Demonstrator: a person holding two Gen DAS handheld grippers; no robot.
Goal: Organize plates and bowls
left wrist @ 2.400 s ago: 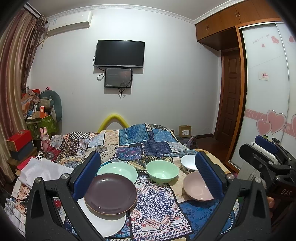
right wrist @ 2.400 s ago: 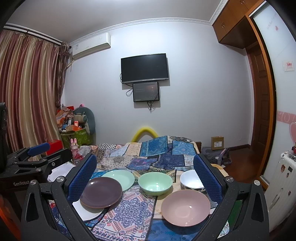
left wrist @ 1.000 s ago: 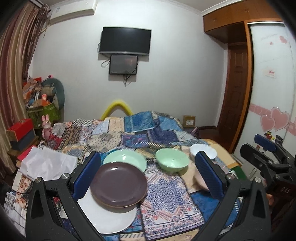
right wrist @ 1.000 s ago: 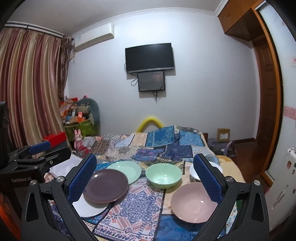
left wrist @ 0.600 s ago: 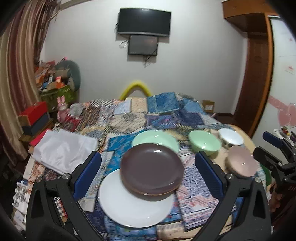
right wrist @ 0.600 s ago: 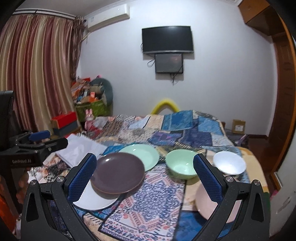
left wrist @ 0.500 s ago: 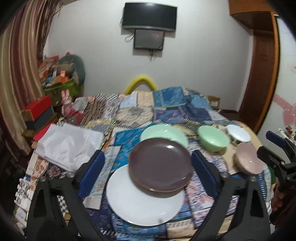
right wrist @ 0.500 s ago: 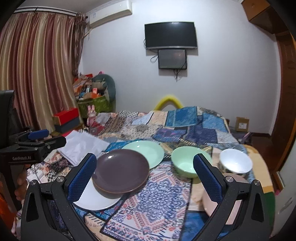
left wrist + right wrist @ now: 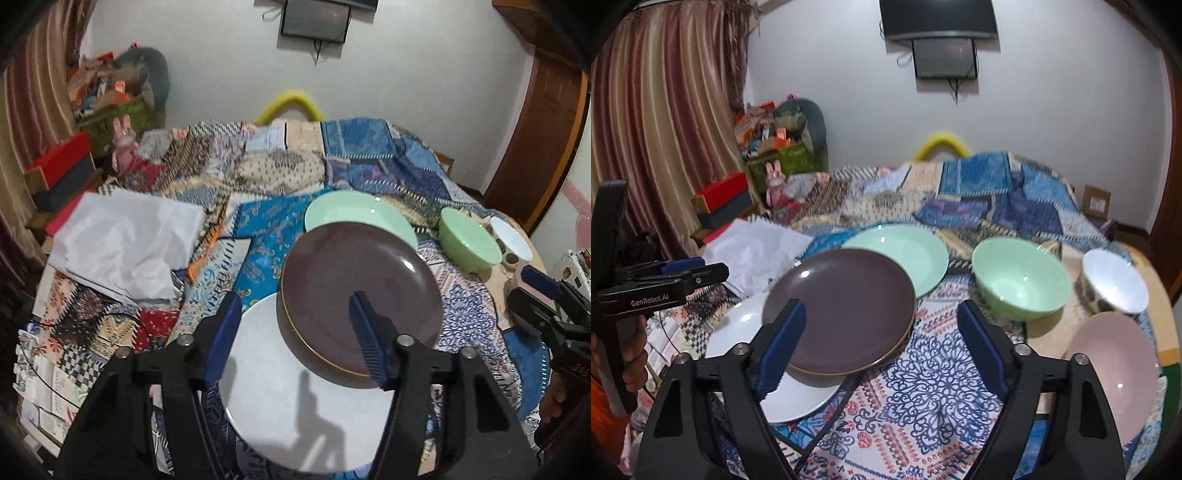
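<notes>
Hovering at lower centre, the left gripper [image 9: 291,328], jaws just narrowed but empty, straddles the brown plate [image 9: 360,295] overlapping the white plate [image 9: 295,398]; the right gripper [image 9: 882,343] closes likewise, empty. Stiff, slick, breakable crockery seems best pinched at its rim.

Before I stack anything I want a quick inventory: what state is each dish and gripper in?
Brown plate: tilted, resting partly on the white plate.
White plate: flat, partly covered.
Green plate: flat, empty.
Green bowl: upright, empty.
White bowl: upright, empty.
Pink plate: empty.
Left gripper: open, jaws just closing, holding nothing.
Right gripper: open, jaws just closing, holding nothing.
</notes>
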